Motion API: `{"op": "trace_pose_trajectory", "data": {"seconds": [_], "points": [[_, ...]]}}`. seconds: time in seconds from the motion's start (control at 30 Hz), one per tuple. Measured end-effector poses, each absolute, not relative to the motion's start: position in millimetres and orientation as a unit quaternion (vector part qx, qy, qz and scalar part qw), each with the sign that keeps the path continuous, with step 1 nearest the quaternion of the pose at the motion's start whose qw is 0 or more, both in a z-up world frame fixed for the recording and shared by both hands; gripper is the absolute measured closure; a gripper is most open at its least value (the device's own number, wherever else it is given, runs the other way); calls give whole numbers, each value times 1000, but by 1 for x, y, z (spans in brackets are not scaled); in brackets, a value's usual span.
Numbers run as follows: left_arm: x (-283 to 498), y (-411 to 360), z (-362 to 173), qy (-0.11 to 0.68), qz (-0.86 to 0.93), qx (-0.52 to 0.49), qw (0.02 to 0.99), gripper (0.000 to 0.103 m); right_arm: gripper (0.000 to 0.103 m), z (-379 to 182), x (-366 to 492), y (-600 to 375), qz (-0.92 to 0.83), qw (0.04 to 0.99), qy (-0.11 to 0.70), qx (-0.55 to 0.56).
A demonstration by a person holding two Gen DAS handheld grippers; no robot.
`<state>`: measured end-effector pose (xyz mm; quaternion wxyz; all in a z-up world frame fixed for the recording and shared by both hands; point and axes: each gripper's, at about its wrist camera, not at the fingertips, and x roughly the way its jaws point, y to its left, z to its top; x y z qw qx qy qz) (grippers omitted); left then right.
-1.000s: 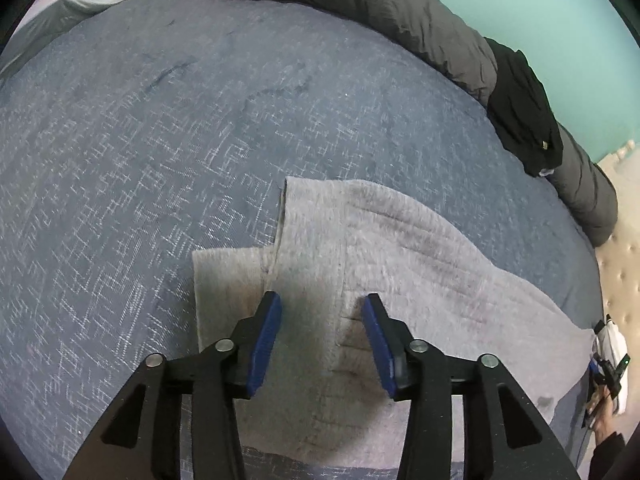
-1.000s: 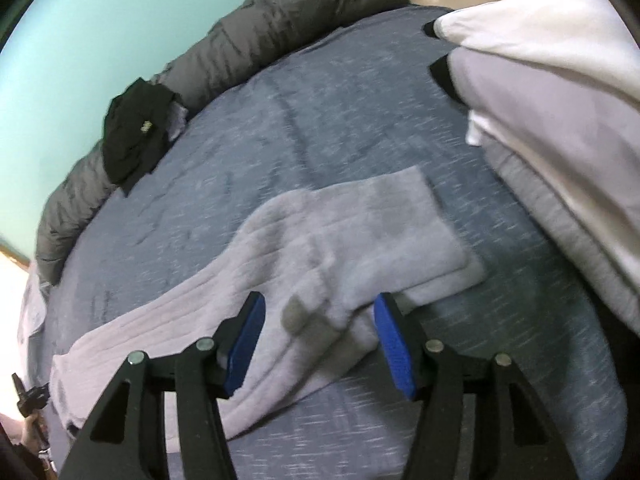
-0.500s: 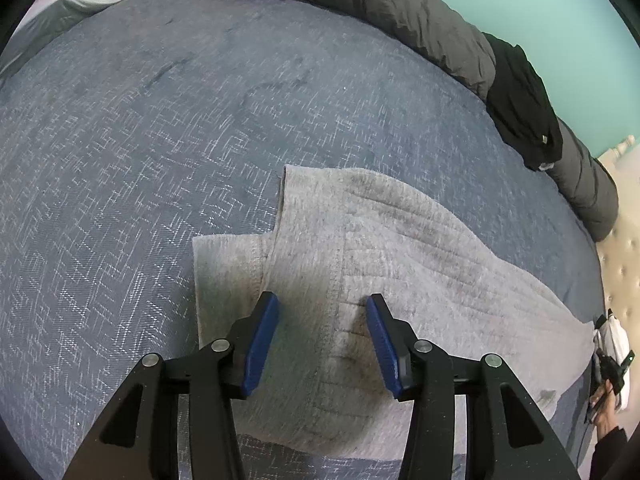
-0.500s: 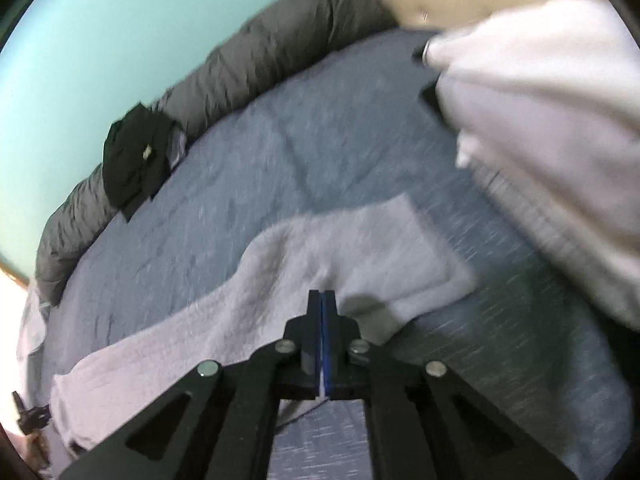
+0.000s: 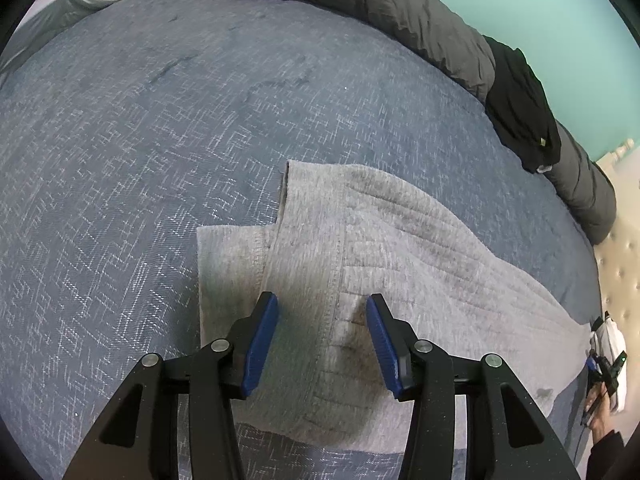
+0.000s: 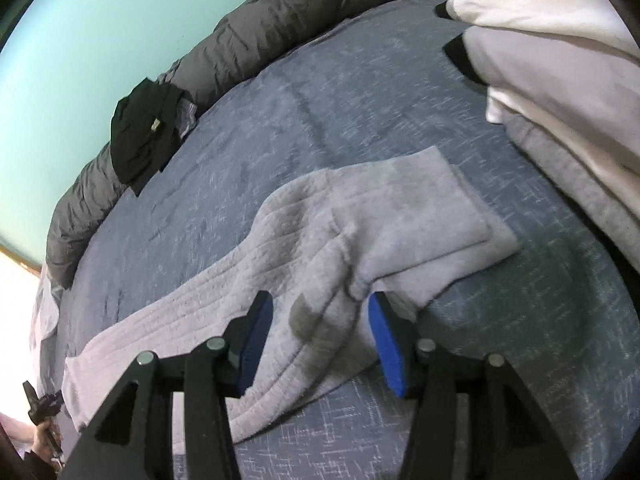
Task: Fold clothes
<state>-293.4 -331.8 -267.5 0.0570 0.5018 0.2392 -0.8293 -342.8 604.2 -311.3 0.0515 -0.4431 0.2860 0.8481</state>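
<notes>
Left wrist view: the left hand-held gripper pointed down at a grey ribbed garment that lay flat on a blue-grey bedspread. Its blue pads stood apart, released, with nothing clamped between them; whether the tips touched the cloth could not be told. Beneath the jaws ran a stitched seam, and a folded-over panel of the garment overlapped a lower layer at the near left corner. The garment stretched away toward the right edge of the frame. A rolled dark grey duvet lined the far side of the bed against a teal wall, with a black garment draped over it. A tufted beige headboard showed at the right. The right hand-held gripper appeared small at the lower right.

Right wrist view: the right hand-held gripper hung over the same grey ribbed garment, close to a folded end of it. Its jaws had just been opening and stood released, pads apart; cloth lay below and between them, not pinched. A stack of white and pale clothing sat on the bedspread at the right, apart from the garment. The black garment rested on the duvet at the far side. The left hand-held gripper showed at the lower left edge.
</notes>
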Motion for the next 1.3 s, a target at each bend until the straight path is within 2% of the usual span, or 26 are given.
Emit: {"op": "trace_pose_trajectory", "data": {"seconds": [0.03, 0.1, 0.13, 0.17, 0.27, 0.4, 0.6, 0.7, 0.77, 0.8, 0.93, 1.07, 1.3], "points": [[-293, -331, -268, 240, -829, 502, 57, 53, 52, -316, -346, 604, 843, 51, 290, -449], [-292, -329, -269, 240, -829, 502, 57, 52, 64, -321, -348, 605, 843, 55, 297, -446], [-292, -328, -270, 240, -829, 502, 57, 52, 80, -321, -347, 605, 843, 58, 298, -444], [-291, -328, -271, 239, -829, 503, 57, 51, 90, -322, -347, 605, 843, 62, 298, -443], [-292, -328, -273, 240, -829, 503, 55, 50, 95, -314, -339, 604, 855, 70, 290, -425], [-291, -329, -273, 239, -829, 502, 54, 50, 95, -290, -324, 606, 877, 85, 263, -394], [-286, -329, -274, 248, -828, 500, 57, 50, 94, -319, -332, 609, 846, 95, 227, -474], [-284, -328, -270, 242, -832, 496, 57, 50, 86, -311, -330, 608, 850, 107, 217, -468], [-281, -329, -266, 239, -837, 490, 58, 50, 68, -299, -327, 601, 858, 124, 176, -466], [-280, -330, -264, 238, -839, 486, 59, 50, 65, -293, -325, 596, 862, 132, 156, -464], [-274, -336, -260, 229, -847, 475, 63, 50, 65, -266, -310, 587, 872, 185, 97, -443], [-262, -332, -255, 235, -859, 450, 65, 50, 65, -245, -314, 545, 899, 108, 55, -420], [-248, -295, -256, 229, -872, 431, 42, 49, 65, -257, -373, 392, 881, -137, -7, -453]]}}
